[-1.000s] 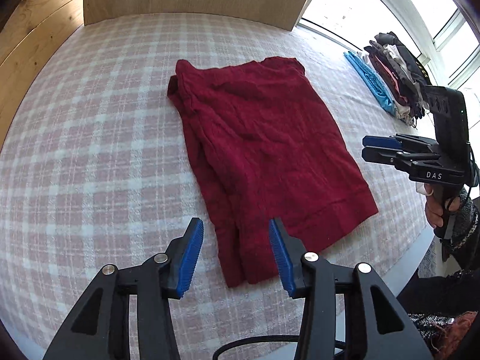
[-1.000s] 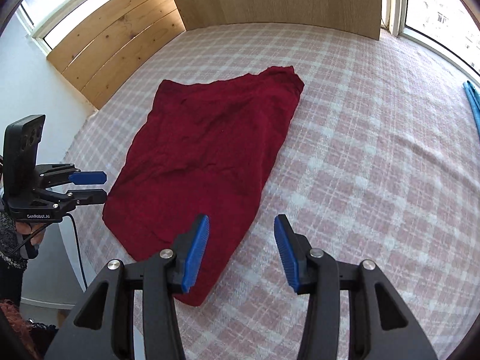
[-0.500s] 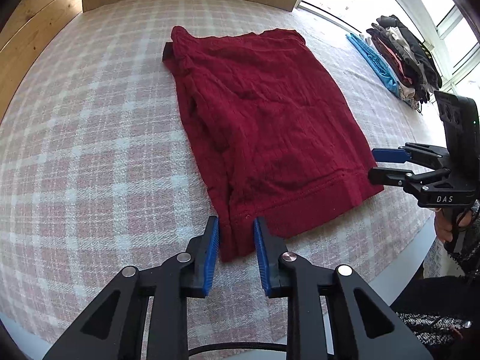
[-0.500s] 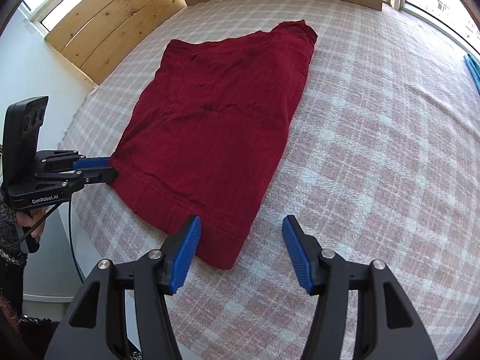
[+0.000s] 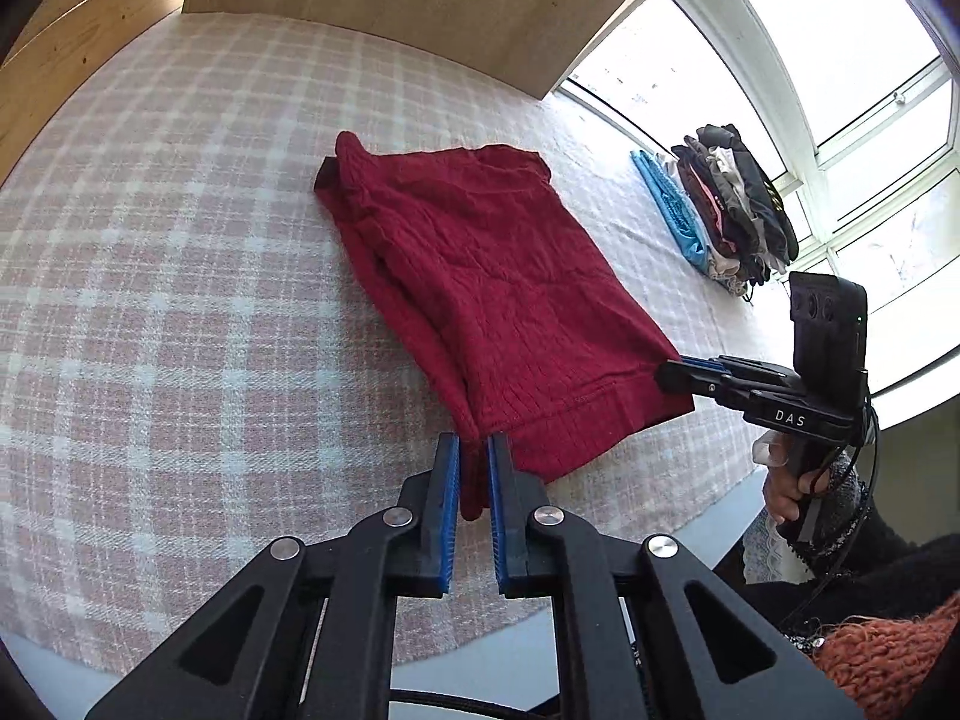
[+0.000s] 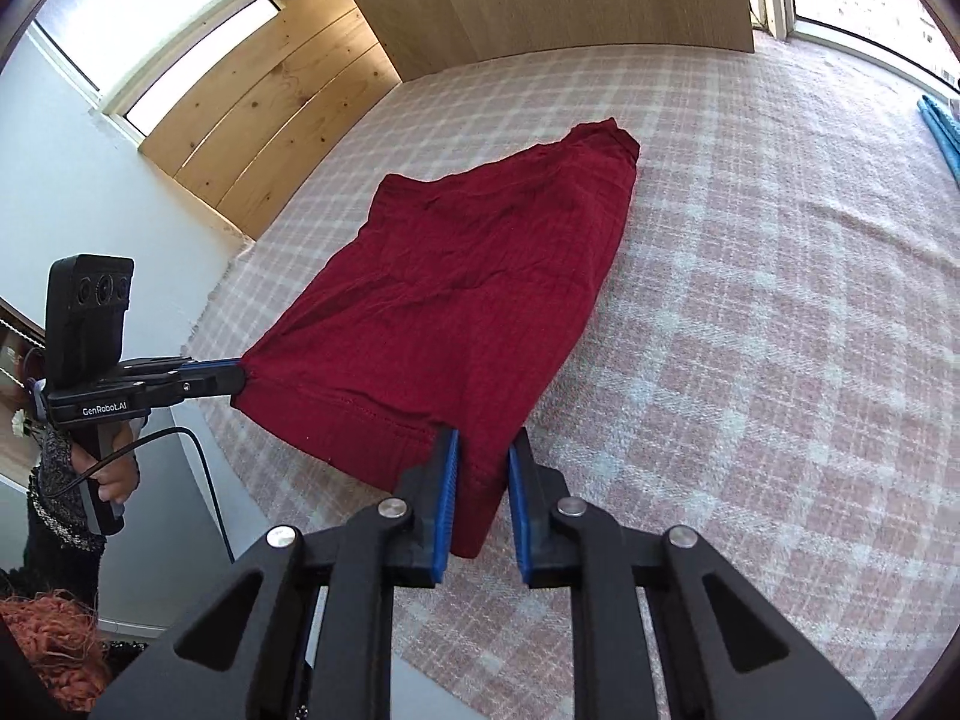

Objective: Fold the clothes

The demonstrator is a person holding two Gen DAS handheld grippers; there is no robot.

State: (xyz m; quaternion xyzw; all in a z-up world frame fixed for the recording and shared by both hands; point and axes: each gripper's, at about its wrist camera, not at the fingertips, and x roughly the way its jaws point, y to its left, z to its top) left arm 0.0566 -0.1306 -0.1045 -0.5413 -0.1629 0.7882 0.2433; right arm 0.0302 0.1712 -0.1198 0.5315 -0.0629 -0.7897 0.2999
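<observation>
The red garment (image 5: 498, 300) is spread on the checked worktop (image 5: 150, 300), its near hem lifted; one corner is pinched by the left gripper (image 5: 474, 468), the other by the right gripper (image 6: 483, 462). Folded clothes (image 5: 726, 204) are stacked by the window

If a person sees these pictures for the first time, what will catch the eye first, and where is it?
The dark red garment lies spread in the middle of the pink checked cover. The left hand-held gripper and the right hand-held gripper each pinch a corner of its near hem. A stack of folded clothes sits by the window.
</observation>
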